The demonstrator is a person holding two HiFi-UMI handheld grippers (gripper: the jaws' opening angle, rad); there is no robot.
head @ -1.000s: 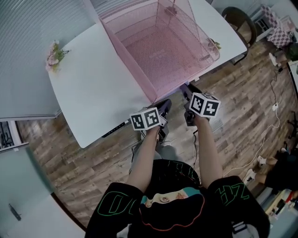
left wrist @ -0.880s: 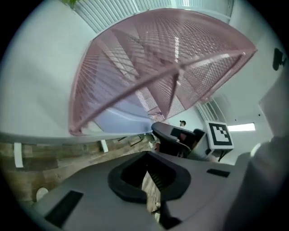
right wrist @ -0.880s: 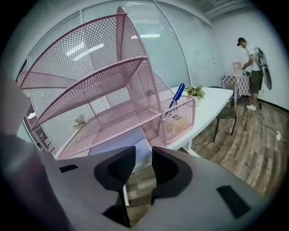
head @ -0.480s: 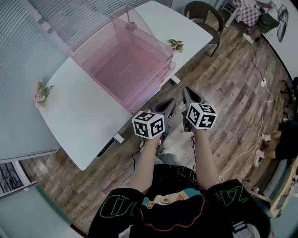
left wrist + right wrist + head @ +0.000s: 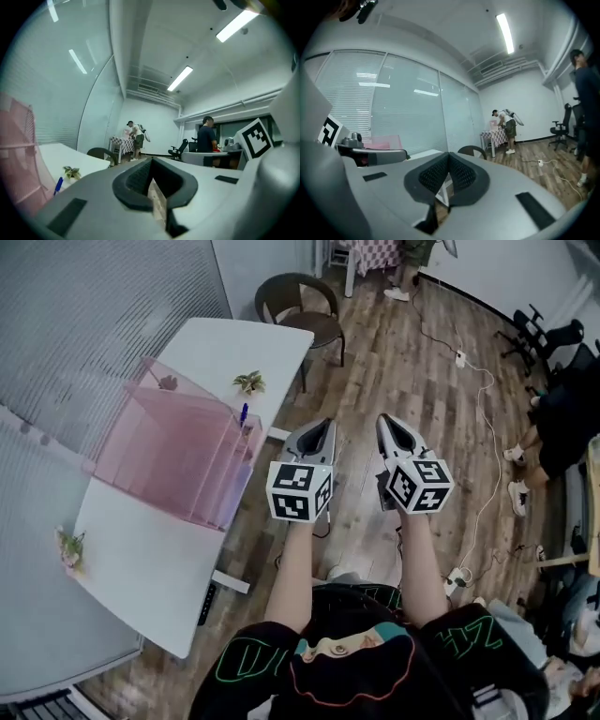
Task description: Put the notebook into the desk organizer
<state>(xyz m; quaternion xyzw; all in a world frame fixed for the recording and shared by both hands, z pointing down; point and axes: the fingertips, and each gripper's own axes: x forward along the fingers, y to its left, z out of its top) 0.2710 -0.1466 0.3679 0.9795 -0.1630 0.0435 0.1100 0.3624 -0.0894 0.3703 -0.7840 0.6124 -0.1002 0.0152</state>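
Nearest: left tongs (image 5: 325,424) and right tongs (image 5: 383,420), held side by side at chest height over the wooden floor (image 5: 394,352), tips pointing away from the body. Both clenched, pads together. Each gripper view shows nothing between the pads; both are empty.

To the left, well apart from both tongs: white tabletop (image 5: 141,568), with a flower sprig (image 5: 67,547) at its near end. On it stands the pink desk organizer (image 5: 178,451), with a blue pen (image 5: 243,413) upright at its far corner and a small potted plant (image 5: 248,382) just beyond. Farther off: a chair (image 5: 300,301), then people at the room's far end.

Notebook: not made out in any view. It is not in either tongs and not on the bare tabletop. Whether it sits inside the organizer I cannot tell; the tinted walls hide the contents.

Judgement: with the tongs empty and off the tabletop, the placing is either finished or not yet begun. If finished, nothing is left.
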